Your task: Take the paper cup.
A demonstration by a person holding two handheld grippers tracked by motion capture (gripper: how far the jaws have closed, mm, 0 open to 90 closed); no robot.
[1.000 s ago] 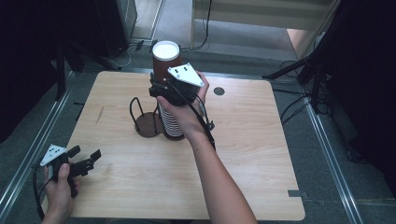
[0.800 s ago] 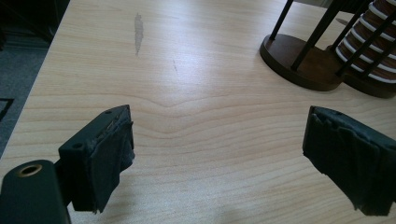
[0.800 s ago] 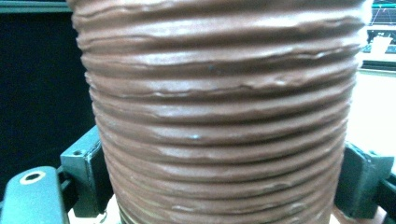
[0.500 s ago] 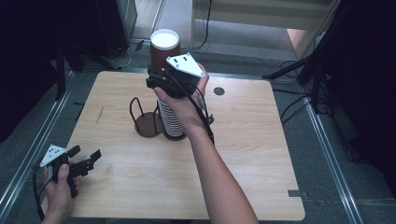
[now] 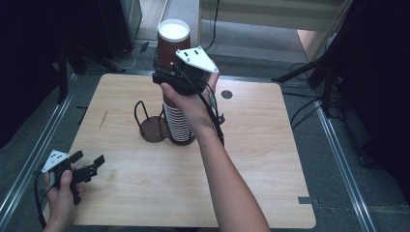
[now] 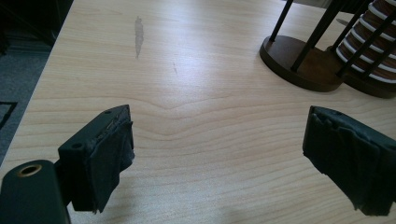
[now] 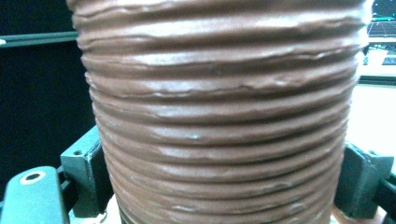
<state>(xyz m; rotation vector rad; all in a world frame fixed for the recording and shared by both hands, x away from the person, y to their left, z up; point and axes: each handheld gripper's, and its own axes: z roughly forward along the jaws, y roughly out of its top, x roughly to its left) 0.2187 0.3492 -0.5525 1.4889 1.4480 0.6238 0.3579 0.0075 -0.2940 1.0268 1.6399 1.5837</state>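
Two claws are at work over one wooden counter [image 5: 251, 159], with one brown ribbed paper cup [image 5: 172, 46] raised above one stack of nested cups [image 5: 176, 121] whose number cannot be counted, and one dark wire rack [image 5: 153, 126] with two round bases. The right claw [image 5: 170, 79] is clamped around the ribbed cup, one jaw on each side of its wall, and holds it just above the top of the stack; the cup's white inside faces up beyond the claw's grey plate. The left claw [image 5: 89, 166] sits low near the counter's near left corner, well apart from the rack, its jaws spread wide with nothing between them. The right gripper view brings out what the high view cannot: the cup's [image 7: 219, 116] horizontal ridges close up, with a black jaw pressed at either side near its lower part. The left gripper view shows the padded faces of the left claw [image 6: 219, 154] standing apart over bare wood, and ahead and to the right of them the rack's base [image 6: 299, 63] and the striped rims of the stack [image 6: 369, 51]. Compared with the picture a second ago, the cup sits higher above the stack, while the left claw has stayed where it was.
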